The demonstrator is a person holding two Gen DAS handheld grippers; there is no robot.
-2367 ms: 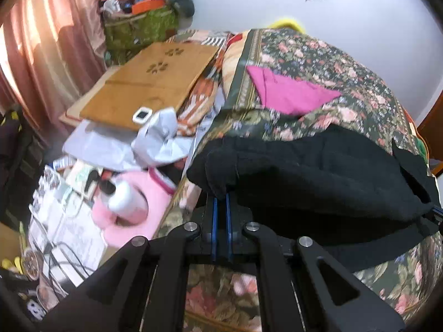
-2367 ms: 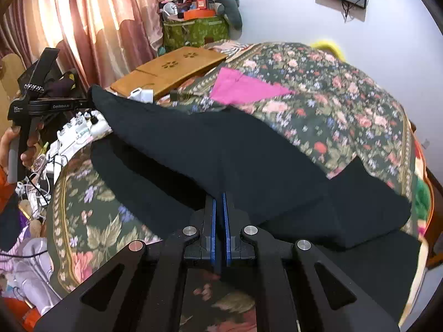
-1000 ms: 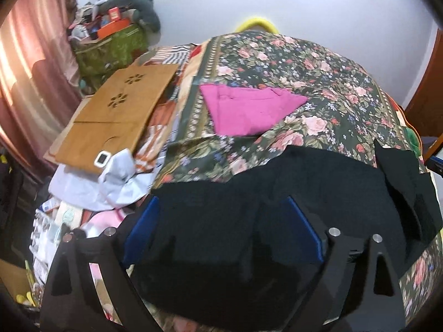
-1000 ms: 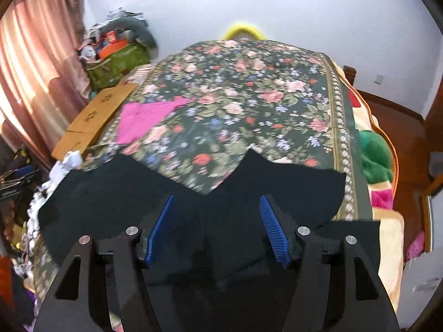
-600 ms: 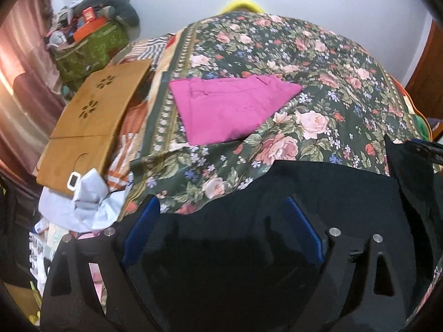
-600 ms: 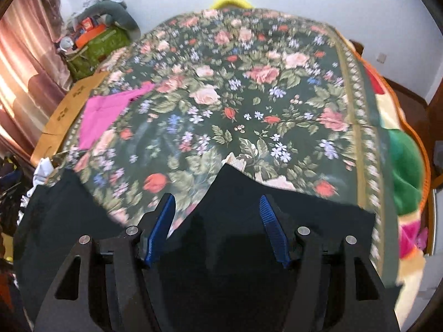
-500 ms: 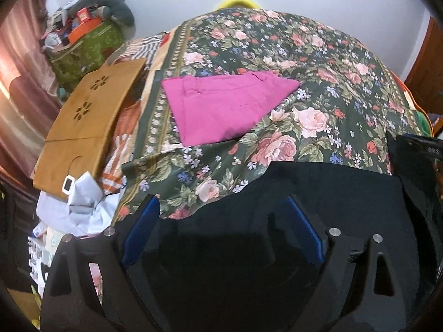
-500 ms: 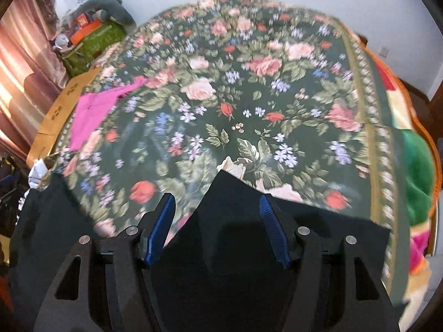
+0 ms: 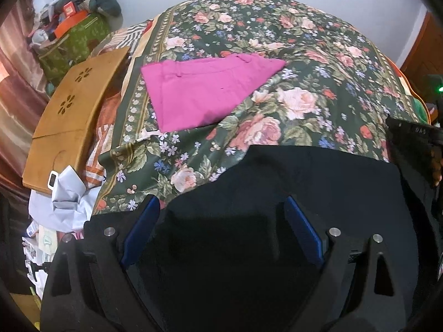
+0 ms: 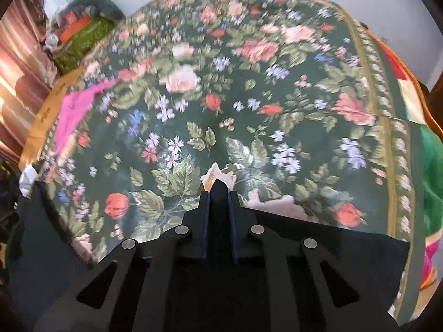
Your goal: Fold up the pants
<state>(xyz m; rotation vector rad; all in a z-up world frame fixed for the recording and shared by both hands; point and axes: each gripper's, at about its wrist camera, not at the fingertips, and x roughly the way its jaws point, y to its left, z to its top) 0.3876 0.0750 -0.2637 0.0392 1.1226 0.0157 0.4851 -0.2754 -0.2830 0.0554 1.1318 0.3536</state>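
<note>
green bag (image 9: pixel 74 41), bedside, heaped with clutter | black pants (image 9: pixel 290 193) flat on floral bed (image 9: pixel 277 41) | left gripper (image 9: pixel 221 221) fingers apart | right gripper (image 10: pixel 218 207) fingers clamped on pants point

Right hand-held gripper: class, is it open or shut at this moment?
Shut. The right hand-held gripper has its blue pads nearly together, pinching a point of the black pants over the floral bedspread.

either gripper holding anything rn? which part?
The right gripper is shut on a pointed corner of the black pants, which pokes out between its fingers. The left gripper is open above the pants and holds nothing.
</note>
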